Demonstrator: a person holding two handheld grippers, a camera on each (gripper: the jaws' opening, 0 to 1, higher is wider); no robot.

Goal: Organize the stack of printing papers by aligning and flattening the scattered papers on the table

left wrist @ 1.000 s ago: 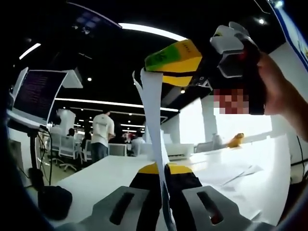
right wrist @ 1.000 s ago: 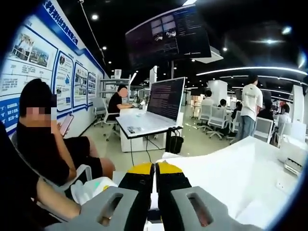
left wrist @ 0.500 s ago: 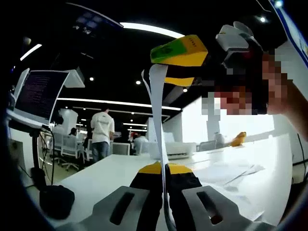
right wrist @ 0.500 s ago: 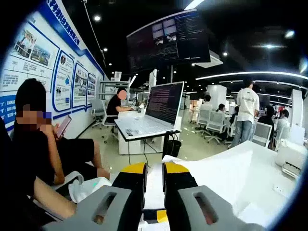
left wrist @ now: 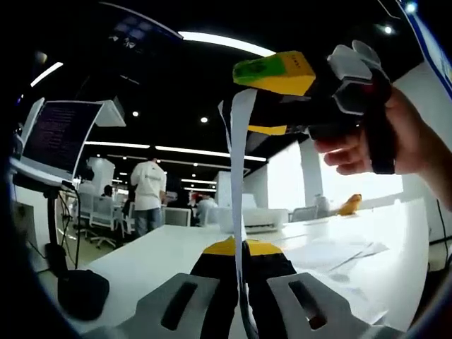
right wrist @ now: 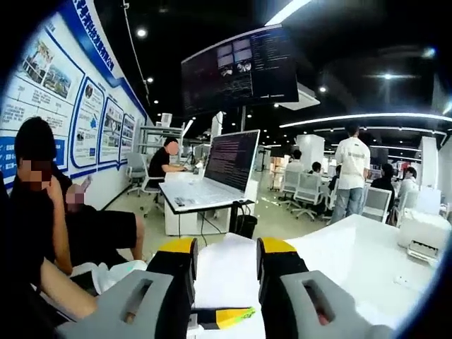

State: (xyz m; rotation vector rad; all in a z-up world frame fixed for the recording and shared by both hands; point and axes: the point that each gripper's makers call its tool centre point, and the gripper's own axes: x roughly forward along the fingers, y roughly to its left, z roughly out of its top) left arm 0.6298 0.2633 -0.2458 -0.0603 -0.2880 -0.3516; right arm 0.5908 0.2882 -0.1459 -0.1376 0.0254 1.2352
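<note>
- The left claw (left wrist: 242,248) is clamped on a standing sheaf of printing papers (left wrist: 239,176) seen edge-on above the white counter (left wrist: 162,256).
- The right claw (right wrist: 224,248) stands apart, the papers (right wrist: 226,272) between its jaws.
- No writing can be read on the wall posters (right wrist: 42,99).

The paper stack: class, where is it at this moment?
In the left gripper view the paper stack stands edge-on at centre, pinched by the left gripper below, its top between the right gripper's open jaws.

The papers (left wrist: 239,176) stand edge-on above the table (left wrist: 162,254) — between both grippers' fingers.
</note>
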